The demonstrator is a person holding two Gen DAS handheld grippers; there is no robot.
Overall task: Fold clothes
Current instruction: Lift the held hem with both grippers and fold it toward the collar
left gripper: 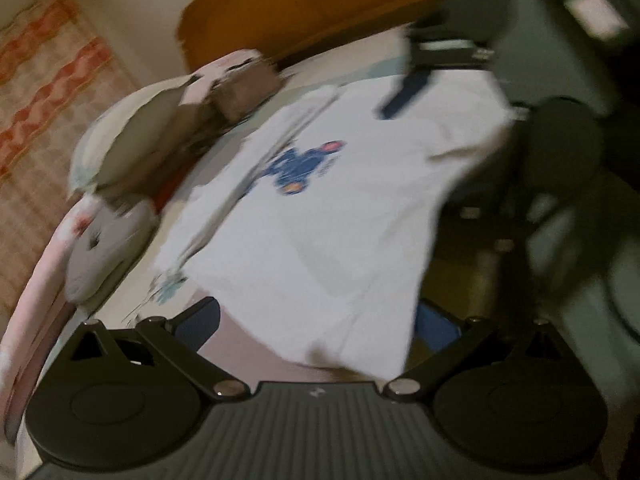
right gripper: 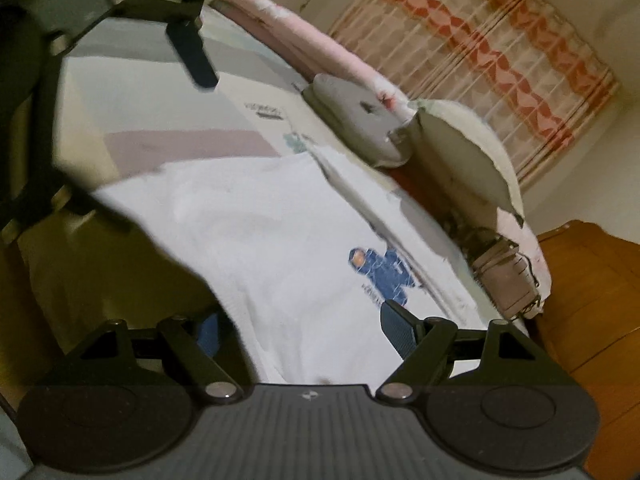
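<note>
My right claw (right gripper: pixel 308 334) stands spread wide, its pads clear of cloth, with the near edge of the white T-shirt (right gripper: pixel 256 248) lying between and under them. My left claw (left gripper: pixel 316 326) is spread too, fingers apart, the shirt's hem draped between them; whether either pad touches it I cannot tell through the blur. The shirt lies flat on the bed (right gripper: pixel 192 144) ahead of both claws, its blue figure print (right gripper: pixel 382 272) just beyond my right claw's right-hand finger. Beyond the shirt, a grey cushion (right gripper: pixel 352 120) and a brown bag (right gripper: pixel 508 280) sit along the bed's far edge.
</note>
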